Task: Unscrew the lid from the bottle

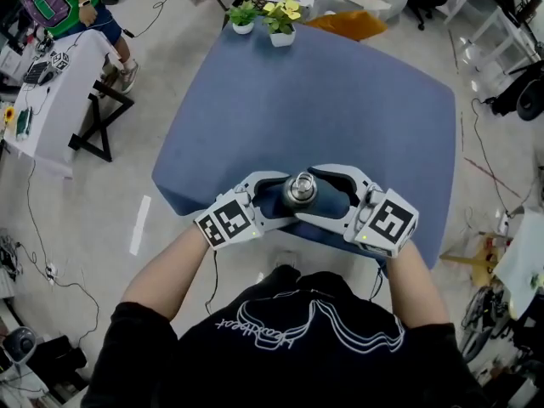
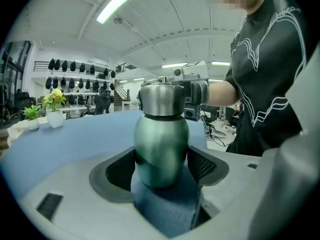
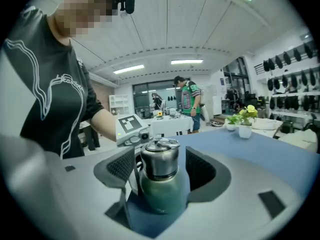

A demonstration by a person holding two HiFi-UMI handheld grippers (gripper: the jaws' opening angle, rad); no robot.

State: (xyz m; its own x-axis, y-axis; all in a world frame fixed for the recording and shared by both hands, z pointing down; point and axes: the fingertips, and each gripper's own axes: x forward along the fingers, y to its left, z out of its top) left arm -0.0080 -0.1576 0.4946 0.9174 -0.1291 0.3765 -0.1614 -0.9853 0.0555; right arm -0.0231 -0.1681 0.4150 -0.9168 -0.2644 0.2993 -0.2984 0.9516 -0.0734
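Observation:
A green metal bottle [image 2: 161,149] with a steel screw lid [image 3: 160,159] stands upright near the front edge of the blue table [image 1: 323,100]. In the head view only the lid [image 1: 300,189] shows, from above. My left gripper [image 2: 161,170] comes in from the left and is shut on the bottle's green body, with both pads against it. My right gripper [image 3: 160,168] comes in from the right at lid height. Its jaws stand open around the lid, with gaps between the pads and the steel.
Two small potted plants [image 1: 243,15] [image 1: 282,19] stand at the table's far edge. A white side table [image 1: 51,100] with small items is at the left, with a person [image 1: 59,2] beside it. Cables lie on the floor.

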